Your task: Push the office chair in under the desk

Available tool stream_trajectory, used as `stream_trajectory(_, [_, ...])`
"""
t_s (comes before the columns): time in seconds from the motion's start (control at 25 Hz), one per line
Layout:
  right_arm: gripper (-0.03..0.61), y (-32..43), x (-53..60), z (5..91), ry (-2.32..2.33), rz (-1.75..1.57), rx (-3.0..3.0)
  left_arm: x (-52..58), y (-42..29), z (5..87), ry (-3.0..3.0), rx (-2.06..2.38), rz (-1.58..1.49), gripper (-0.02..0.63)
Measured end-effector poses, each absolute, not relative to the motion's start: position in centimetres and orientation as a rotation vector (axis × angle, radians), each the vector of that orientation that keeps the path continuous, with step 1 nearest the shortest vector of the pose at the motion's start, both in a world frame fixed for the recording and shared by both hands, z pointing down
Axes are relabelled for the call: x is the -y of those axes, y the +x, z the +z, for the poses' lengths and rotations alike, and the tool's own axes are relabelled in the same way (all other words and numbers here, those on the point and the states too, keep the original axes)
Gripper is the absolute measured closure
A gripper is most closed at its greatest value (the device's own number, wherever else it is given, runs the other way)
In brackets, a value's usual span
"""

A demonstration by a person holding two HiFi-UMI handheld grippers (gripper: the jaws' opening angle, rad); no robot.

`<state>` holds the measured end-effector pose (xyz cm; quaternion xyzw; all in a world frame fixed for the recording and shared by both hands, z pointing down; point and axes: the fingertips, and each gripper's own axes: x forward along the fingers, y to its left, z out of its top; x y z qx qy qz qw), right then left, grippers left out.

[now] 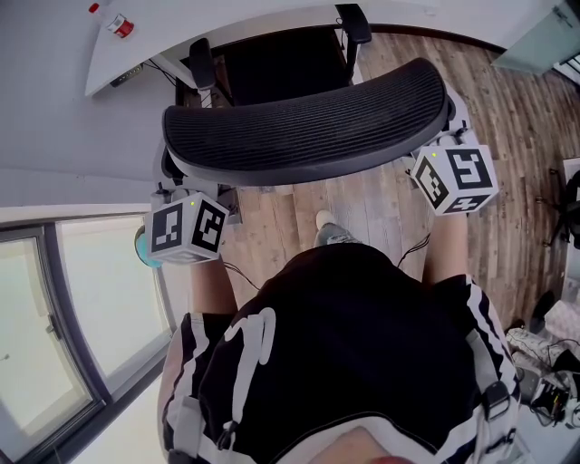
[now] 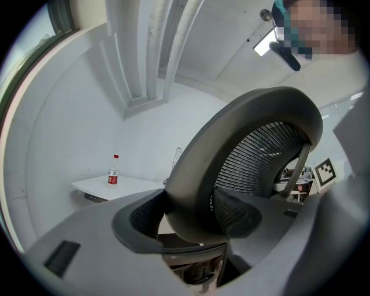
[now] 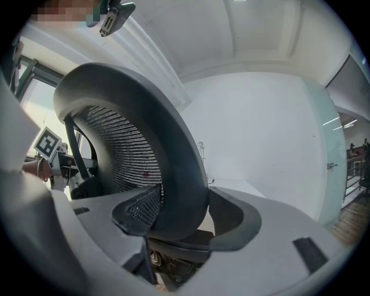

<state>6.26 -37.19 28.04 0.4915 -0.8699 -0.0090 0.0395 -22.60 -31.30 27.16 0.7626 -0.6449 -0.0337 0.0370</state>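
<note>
The black mesh office chair stands in front of me; its curved backrest (image 1: 308,122) is seen from above. Its seat (image 1: 281,63) and armrests (image 1: 201,63) reach toward the white desk (image 1: 227,36). My left gripper (image 1: 178,186) clamps the backrest's left rim, and in the left gripper view the padded jaws of that gripper (image 2: 185,222) close on the backrest's frame (image 2: 231,150). My right gripper (image 1: 428,149) clamps the right rim; the right gripper view shows its jaws (image 3: 182,219) shut on the backrest's frame (image 3: 167,144).
A red-labelled bottle (image 1: 120,25) stands on the desk's left end. A glass window frame (image 1: 54,326) lies to my left. Wooden floor (image 1: 507,109) spreads right, with cables and gear (image 1: 553,362) at the lower right. My shoe (image 1: 333,234) is behind the chair.
</note>
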Motion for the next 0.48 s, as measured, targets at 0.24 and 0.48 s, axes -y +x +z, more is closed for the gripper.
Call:
stream_trajectory(0.24, [0.325,6.3,38.3,28.1,1.493,-0.024,2.665,32.3,-22.5,27.2,2.333,1.986,-0.094,0.348])
stream_trajectory(0.48, [0.325,6.4,39.2,28.0,1.483,-0.026,2.676,33.0,-22.4,27.1,2.327,1.994,-0.095,0.348])
